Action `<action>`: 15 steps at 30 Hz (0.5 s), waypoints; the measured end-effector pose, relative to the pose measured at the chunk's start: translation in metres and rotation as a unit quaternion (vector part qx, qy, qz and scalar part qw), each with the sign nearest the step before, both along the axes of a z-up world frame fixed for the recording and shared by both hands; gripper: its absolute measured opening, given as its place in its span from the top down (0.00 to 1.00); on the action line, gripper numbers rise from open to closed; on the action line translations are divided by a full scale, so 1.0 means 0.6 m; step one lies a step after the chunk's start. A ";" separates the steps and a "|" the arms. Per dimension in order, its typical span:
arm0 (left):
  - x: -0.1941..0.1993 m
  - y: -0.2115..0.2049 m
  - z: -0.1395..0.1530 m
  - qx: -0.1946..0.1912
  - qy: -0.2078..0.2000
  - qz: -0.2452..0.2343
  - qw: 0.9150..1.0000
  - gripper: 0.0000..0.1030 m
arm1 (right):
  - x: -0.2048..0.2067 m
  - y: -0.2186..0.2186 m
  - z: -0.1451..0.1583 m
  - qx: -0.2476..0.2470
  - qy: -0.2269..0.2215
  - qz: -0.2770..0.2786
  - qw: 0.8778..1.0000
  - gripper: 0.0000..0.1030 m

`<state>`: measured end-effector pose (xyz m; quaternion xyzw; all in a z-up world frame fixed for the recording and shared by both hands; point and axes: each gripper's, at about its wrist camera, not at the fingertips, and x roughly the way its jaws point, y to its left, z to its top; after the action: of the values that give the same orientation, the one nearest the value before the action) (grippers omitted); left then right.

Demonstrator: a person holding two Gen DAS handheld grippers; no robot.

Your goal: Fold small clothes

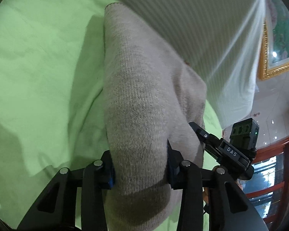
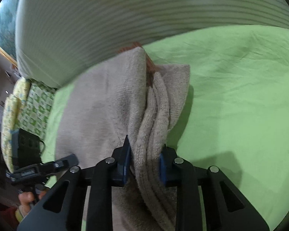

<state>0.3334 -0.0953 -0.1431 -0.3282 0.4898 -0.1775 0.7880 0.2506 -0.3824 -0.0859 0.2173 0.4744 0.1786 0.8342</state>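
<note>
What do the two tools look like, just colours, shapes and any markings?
Both the left tool and right tool are matte black linkage frames with triangular cut-outs, silver round pivot pins and blue pads inside the fingers. White "DAS" lettering marks the right one.

The knit cloth is light grey-brown, with a bit of orange at its far edge. The sheet is bright green. The person's top is white with thin stripes.

Left claw: your black linkage arms, silver pivot screws, blue pads.
Right claw: matching black frame; white "DAS" lettering shows on it in the left view.
Top: your white ribbed knit.
</note>
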 end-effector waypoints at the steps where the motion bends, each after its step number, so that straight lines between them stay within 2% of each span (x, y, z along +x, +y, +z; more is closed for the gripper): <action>1: -0.007 0.003 0.008 0.007 -0.006 0.001 1.000 0.62 | -0.006 0.008 0.004 0.007 -0.002 0.003 1.000 0.75; 4: -0.047 0.039 0.043 0.014 -0.025 0.012 1.000 0.63 | -0.032 0.041 0.023 0.020 -0.013 0.020 1.000 0.75; 9: -0.135 0.137 0.086 0.024 -0.039 0.040 0.998 0.63 | -0.071 0.120 0.046 0.041 -0.032 0.059 0.997 0.75; 15: -0.221 0.223 0.111 0.059 -0.048 0.052 0.996 0.63 | -0.101 0.211 0.036 0.038 -0.030 0.095 0.994 0.75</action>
<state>0.2006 0.0384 -0.0767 -0.2976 0.4432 -0.1224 0.8367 0.1898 -0.2558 -0.0641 0.1976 0.4605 0.2817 0.8183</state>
